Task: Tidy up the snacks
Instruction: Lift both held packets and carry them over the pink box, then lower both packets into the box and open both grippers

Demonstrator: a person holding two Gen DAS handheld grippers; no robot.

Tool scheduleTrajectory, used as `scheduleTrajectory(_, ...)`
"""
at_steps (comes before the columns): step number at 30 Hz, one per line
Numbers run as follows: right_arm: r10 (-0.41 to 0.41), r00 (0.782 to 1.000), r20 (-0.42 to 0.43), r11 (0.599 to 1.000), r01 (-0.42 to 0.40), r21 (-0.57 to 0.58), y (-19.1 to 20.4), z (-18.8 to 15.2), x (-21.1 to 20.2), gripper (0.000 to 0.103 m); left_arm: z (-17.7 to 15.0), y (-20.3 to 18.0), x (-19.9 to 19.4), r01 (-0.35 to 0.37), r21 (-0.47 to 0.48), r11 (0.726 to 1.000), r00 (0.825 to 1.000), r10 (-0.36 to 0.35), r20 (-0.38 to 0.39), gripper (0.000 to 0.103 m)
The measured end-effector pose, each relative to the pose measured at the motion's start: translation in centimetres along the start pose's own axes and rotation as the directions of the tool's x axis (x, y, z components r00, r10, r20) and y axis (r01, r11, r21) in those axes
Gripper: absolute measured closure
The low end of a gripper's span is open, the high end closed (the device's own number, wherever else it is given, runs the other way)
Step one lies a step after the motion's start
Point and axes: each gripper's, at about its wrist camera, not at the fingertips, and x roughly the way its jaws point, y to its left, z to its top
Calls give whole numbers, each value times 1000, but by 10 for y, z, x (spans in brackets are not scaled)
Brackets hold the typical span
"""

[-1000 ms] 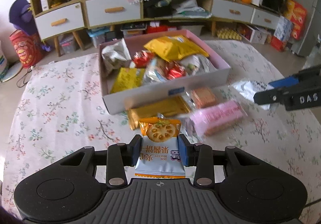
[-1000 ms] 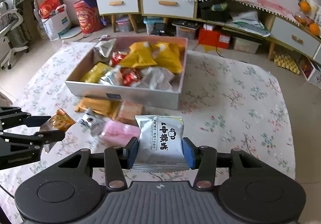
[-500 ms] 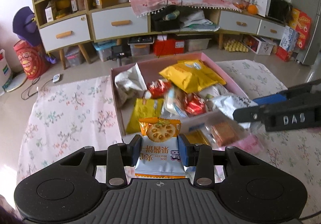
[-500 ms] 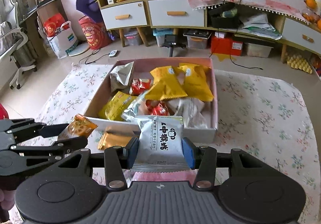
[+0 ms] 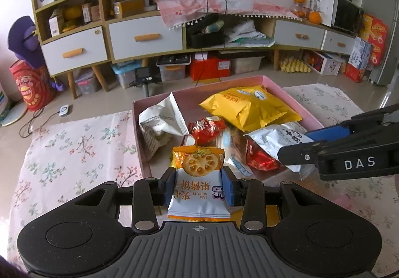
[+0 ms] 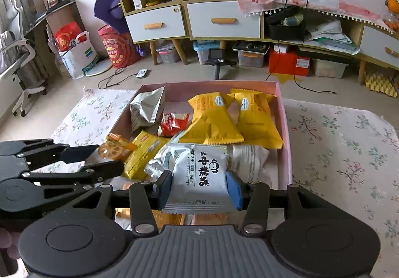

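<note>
Glossy biscuit packet [image 5: 198,188] pinched; crinkly silver pouch [image 6: 200,173] pinched.

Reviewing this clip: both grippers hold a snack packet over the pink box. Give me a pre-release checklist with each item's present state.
1. Left gripper clamped on the jam biscuit packet: ok, pads press both sides.
2. Right gripper clamped on the white monkey-logo packet: ok.
3. Both packets over the pink box: cannot tell; each looks just past the near wall, but that wall is hidden behind the grippers.
4. Free space below: not ok on the right, where a white packet and yellow packets fill the box; they would stack.
5. Grippers clear of each other: ok, apart in both views.
6. Box open, no lid: ok.
</note>
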Motion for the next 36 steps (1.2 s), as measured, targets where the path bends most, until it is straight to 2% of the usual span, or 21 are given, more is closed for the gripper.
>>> scheduleTrajectory(6,-2,999,43,1000,1,5,-4,5,12,76,2,0,17,-11,9,1000,1000,11,-3,67)
scheduleTrajectory(18,7,997,72,999,-9,35,-4,4,17,76,2,-1,27,-35,17,999,999,35,-4,66)
scheduleTrajectory(23,6,997,81,999,-10,45,-5,6,14,75,2,-1,28,-31,21,999,999,31,-7,62)
scheduleTrajectory(25,10,996,83,998,-15,54,-8,9,12,68,2,-3,26,-22,33,999,1000,23,-9,55)
scheduleTrajectory(29,4,995,97,998,-10,59,-10,11,3,62,1,-8,18,-29,50,998,1000,30,-5,40)
scheduleTrajectory(34,-18,996,93,999,13,52,-8,7,-12,46,-1,-11,2,-30,35,999,999,31,-19,31)
scheduleTrajectory(36,-36,995,93,999,33,35,-5,5,-20,43,-4,-12,-7,-32,29,999,999,32,-24,27)
